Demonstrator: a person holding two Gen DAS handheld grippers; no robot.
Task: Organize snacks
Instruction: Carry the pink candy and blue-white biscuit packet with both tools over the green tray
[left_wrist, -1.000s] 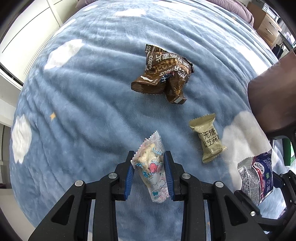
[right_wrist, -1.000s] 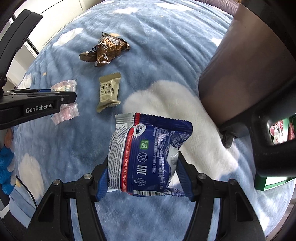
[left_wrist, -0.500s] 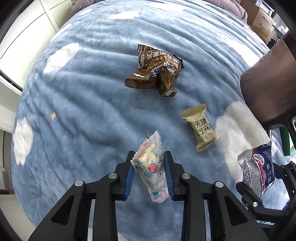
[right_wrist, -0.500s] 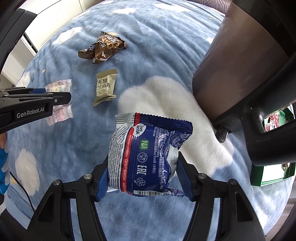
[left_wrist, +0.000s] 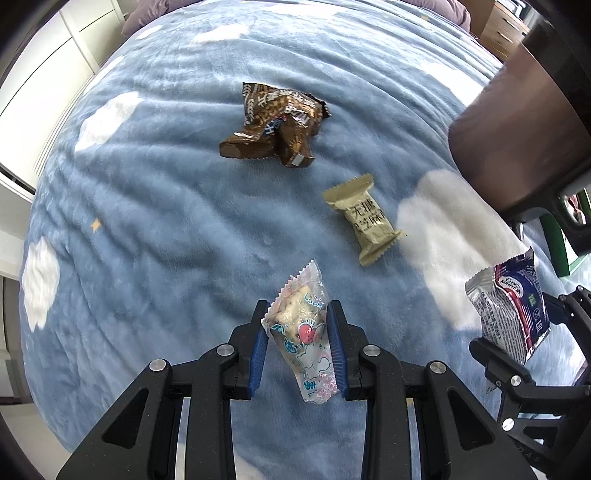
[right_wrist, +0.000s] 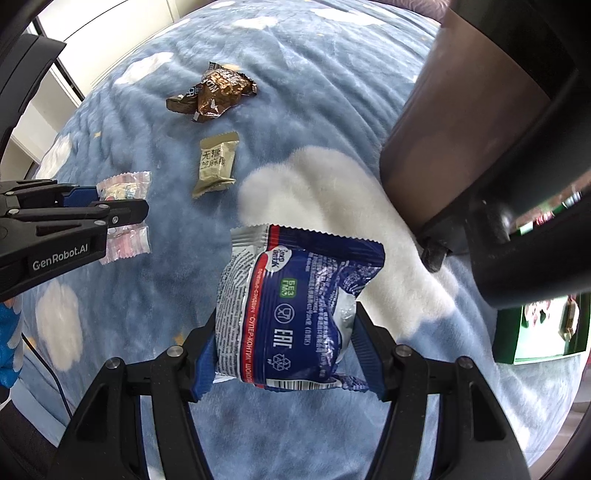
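Above the bed (left_wrist: 155, 206), my left tongs (left_wrist: 297, 343) grip a pink candy (left_wrist: 303, 332), right tongs (right_wrist: 284, 354) a blue packet (right_wrist: 295, 306) — next, carry both to the brown box (right_wrist: 443, 147).

We hold our left gripper (left_wrist: 297, 341), black-armed with blue-padded fingers (left_wrist: 257, 347), pointing steeply down over the blue cloud-print blanket (left_wrist: 166, 221), and its fingers are clamped on a small clear candy packet with pink and blue print (left_wrist: 306, 332). Our right gripper (right_wrist: 284, 350), of the same black and blue build, also points steeply down above the blanket, its fingers (right_wrist: 364, 350) pressed against both sides of a blue, white and red foil snack bag (right_wrist: 295, 306). Seen from the right wrist, our left gripper reaches in from the left edge, well apart from the right one.
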